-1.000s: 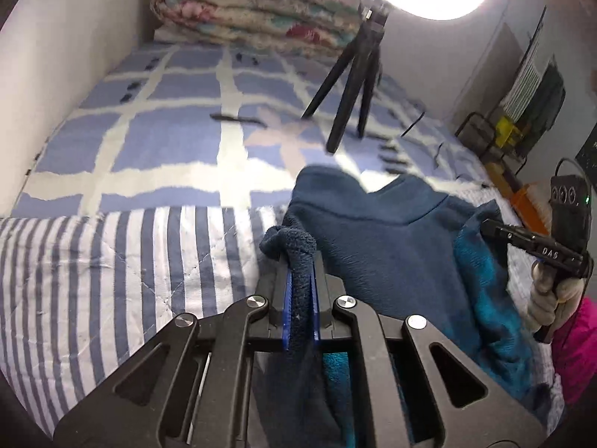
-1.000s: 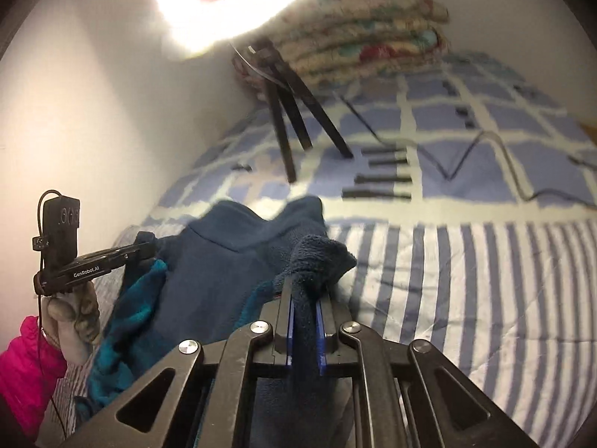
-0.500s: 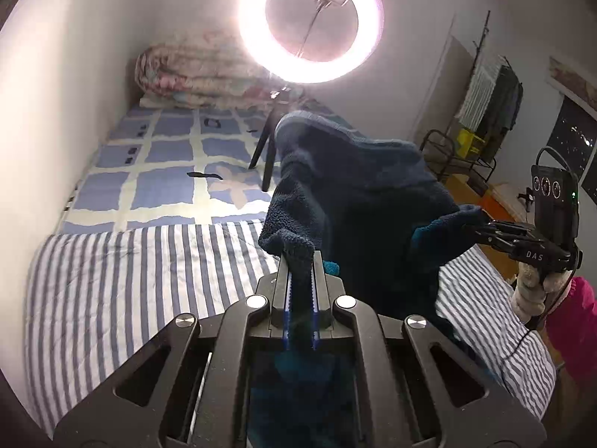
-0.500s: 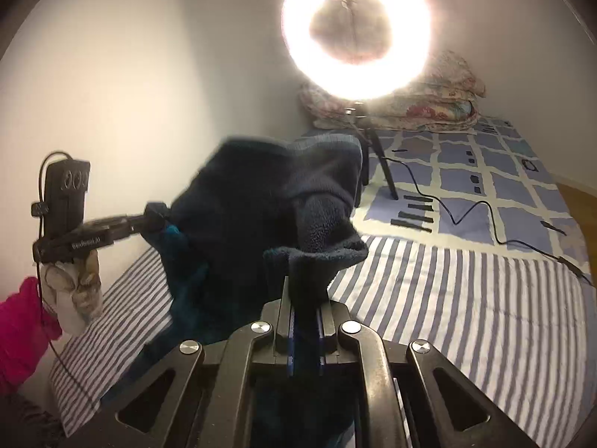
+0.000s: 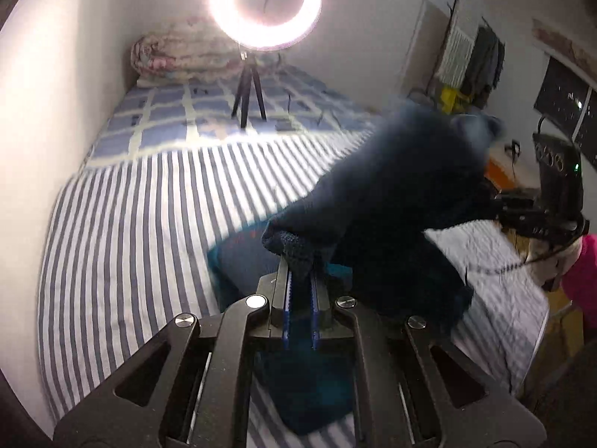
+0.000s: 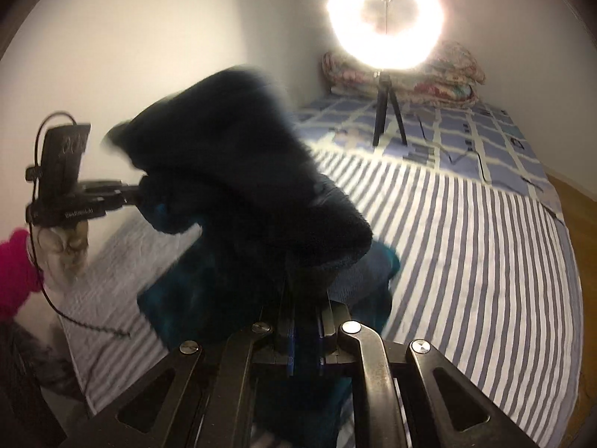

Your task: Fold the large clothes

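A large dark blue fleece garment [image 5: 403, 194] with a teal inner side hangs in the air between both grippers, blurred by motion. My left gripper [image 5: 300, 280] is shut on one bunched edge of it. My right gripper [image 6: 304, 295] is shut on another edge of the garment [image 6: 238, 171]. In the left wrist view the right gripper [image 5: 496, 207] shows at the right, biting the cloth. In the right wrist view the left gripper [image 6: 134, 192] shows at the left, gripping cloth too. The garment's lower part trails down to the striped bed sheet [image 5: 141, 231].
A ring light [image 5: 265, 3] on a small tripod [image 5: 248, 93] stands on the checked blue blanket [image 5: 168, 112] at the bed's far end, with cables near it. A folded floral quilt [image 5: 179, 52] lies against the wall. A pink sleeve [image 5: 582, 280] shows at the right edge.
Both grippers have risen and pulled back toward the bed's near edge, lifting the garment off the sheet into the air. More of the striped sheet is bare.
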The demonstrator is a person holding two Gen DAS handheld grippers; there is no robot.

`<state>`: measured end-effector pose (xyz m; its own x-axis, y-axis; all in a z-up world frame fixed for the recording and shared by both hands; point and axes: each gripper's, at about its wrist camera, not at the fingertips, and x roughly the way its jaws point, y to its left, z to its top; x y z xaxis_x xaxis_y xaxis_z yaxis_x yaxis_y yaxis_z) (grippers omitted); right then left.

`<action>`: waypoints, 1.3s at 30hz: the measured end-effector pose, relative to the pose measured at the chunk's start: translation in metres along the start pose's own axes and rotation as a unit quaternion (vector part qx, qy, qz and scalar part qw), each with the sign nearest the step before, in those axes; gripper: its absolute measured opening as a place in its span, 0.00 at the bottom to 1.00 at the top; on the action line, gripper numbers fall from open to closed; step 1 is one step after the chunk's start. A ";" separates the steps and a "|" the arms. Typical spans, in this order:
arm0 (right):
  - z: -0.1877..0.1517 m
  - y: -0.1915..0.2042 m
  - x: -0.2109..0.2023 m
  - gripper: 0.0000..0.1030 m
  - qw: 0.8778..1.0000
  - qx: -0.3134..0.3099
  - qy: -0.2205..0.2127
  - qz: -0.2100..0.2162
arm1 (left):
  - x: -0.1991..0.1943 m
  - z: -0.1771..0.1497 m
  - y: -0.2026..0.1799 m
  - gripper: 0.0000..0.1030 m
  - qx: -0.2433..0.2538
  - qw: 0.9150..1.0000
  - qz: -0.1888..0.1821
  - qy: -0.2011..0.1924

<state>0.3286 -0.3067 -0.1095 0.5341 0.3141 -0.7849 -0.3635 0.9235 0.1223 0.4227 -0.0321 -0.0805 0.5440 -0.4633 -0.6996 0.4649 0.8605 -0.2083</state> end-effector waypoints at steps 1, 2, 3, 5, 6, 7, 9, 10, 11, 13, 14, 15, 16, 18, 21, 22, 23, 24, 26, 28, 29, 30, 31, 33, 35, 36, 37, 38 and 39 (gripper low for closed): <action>-0.008 0.003 0.000 0.07 1.000 -0.003 0.009 -0.008 | 0.000 -0.010 -0.003 0.06 0.002 1.000 0.000 0.014; -0.014 0.004 -0.001 0.10 1.000 -0.005 0.018 -0.013 | -0.001 -0.020 -0.005 0.06 0.004 1.000 -0.003 0.028; -0.021 0.007 -0.005 0.12 1.000 -0.006 0.023 -0.013 | -0.006 -0.031 -0.010 0.07 0.007 0.999 -0.003 0.039; -0.032 0.010 -0.020 0.22 1.000 0.000 0.025 -0.013 | -0.016 -0.047 -0.013 0.10 0.017 0.999 0.003 0.051; -0.036 0.012 -0.029 0.24 1.000 0.005 0.022 -0.009 | -0.024 -0.056 -0.013 0.13 0.015 0.998 0.001 0.056; -0.039 0.014 -0.039 0.24 1.000 0.009 0.016 -0.006 | -0.032 -0.062 -0.013 0.13 0.010 0.998 0.000 0.058; -0.044 0.020 -0.064 0.24 1.000 0.016 0.000 -0.002 | -0.050 -0.069 -0.011 0.13 -0.006 0.999 -0.002 0.053; -0.045 0.024 -0.075 0.25 1.000 0.019 -0.008 0.001 | -0.060 -0.071 -0.011 0.13 -0.014 0.999 -0.005 0.050; -0.045 0.028 -0.089 0.26 1.000 0.022 -0.019 0.006 | -0.072 -0.072 -0.012 0.13 -0.023 0.999 -0.006 0.044; -0.045 0.037 -0.113 0.28 0.999 0.030 -0.038 0.016 | -0.096 -0.071 -0.015 0.13 -0.039 0.999 -0.012 0.028; -0.043 0.044 -0.131 0.28 0.998 0.036 -0.052 0.023 | -0.109 -0.069 -0.018 0.13 -0.045 0.999 -0.018 0.021; -0.041 0.050 -0.147 0.29 0.997 0.037 -0.065 0.028 | -0.124 -0.069 -0.022 0.13 -0.050 0.998 -0.025 0.012; -0.039 0.058 -0.162 0.29 0.996 0.037 -0.077 0.033 | -0.140 -0.067 -0.028 0.16 -0.052 0.998 -0.030 0.001; -0.037 0.076 -0.197 0.31 0.993 0.032 -0.105 0.039 | -0.172 -0.065 -0.040 0.21 -0.053 0.998 -0.040 -0.019; -0.033 0.099 -0.243 0.46 0.988 0.020 -0.144 0.044 | -0.227 -0.057 -0.062 0.38 -0.045 0.996 -0.046 -0.056; -0.033 0.106 -0.257 0.49 0.987 0.017 -0.154 0.046 | -0.248 -0.054 -0.071 0.42 -0.041 0.996 -0.051 -0.068; -0.032 0.112 -0.269 0.50 0.985 0.014 -0.162 0.048 | -0.264 -0.050 -0.077 0.42 -0.037 0.995 -0.053 -0.077; -0.031 0.116 -0.278 0.50 0.985 0.012 -0.167 0.049 | -0.274 -0.046 -0.081 0.42 -0.034 0.995 -0.052 -0.081; -0.028 0.125 -0.296 0.56 0.983 0.006 -0.176 0.048 | -0.305 -0.039 -0.094 0.47 -0.030 0.994 -0.048 -0.093; -0.026 0.131 -0.310 0.62 0.982 0.003 -0.185 0.042 | -0.326 -0.033 -0.101 0.61 -0.037 0.993 -0.055 -0.101; -0.025 0.131 -0.316 0.65 0.981 0.009 -0.190 0.045 | -0.334 -0.029 -0.102 0.63 -0.042 0.992 -0.060 -0.105; -0.024 0.131 -0.319 0.67 0.980 0.013 -0.192 0.048 | -0.340 -0.026 -0.104 0.65 -0.046 0.991 -0.063 -0.108; -0.024 0.130 -0.320 0.69 0.980 0.016 -0.195 0.047 | -0.345 -0.024 -0.104 0.67 -0.051 0.991 -0.065 -0.109; -0.026 0.123 -0.311 0.74 0.979 0.034 -0.198 0.044 | -0.345 -0.023 -0.103 0.74 -0.060 0.990 -0.067 -0.110; -0.029 0.110 -0.293 0.77 0.978 0.073 -0.187 0.057 | -0.330 -0.026 -0.097 0.75 -0.080 0.990 -0.064 -0.102; -0.032 0.104 -0.282 0.77 0.977 0.091 -0.181 0.065 | -0.323 -0.028 -0.093 0.75 -0.091 0.989 -0.068 -0.096; -0.034 0.096 -0.268 0.77 0.976 0.110 -0.174 0.071 | -0.306 -0.031 -0.085 0.75 -0.113 0.987 -0.076 -0.087; -0.036 0.087 -0.250 0.77 0.975 0.131 -0.162 0.074 | -0.292 -0.034 -0.078 0.75 -0.135 0.984 -0.081 -0.082; -0.038 0.081 -0.236 0.77 0.975 0.144 -0.152 0.074 | -0.281 -0.037 -0.072 0.75 -0.151 0.982 -0.082 -0.077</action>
<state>0.1444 -0.3142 0.0627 0.7092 0.4595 -0.5348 -0.2476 0.8725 0.4213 0.2104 0.0439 0.1058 0.5888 -0.6077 -0.5329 0.3401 0.7844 -0.5188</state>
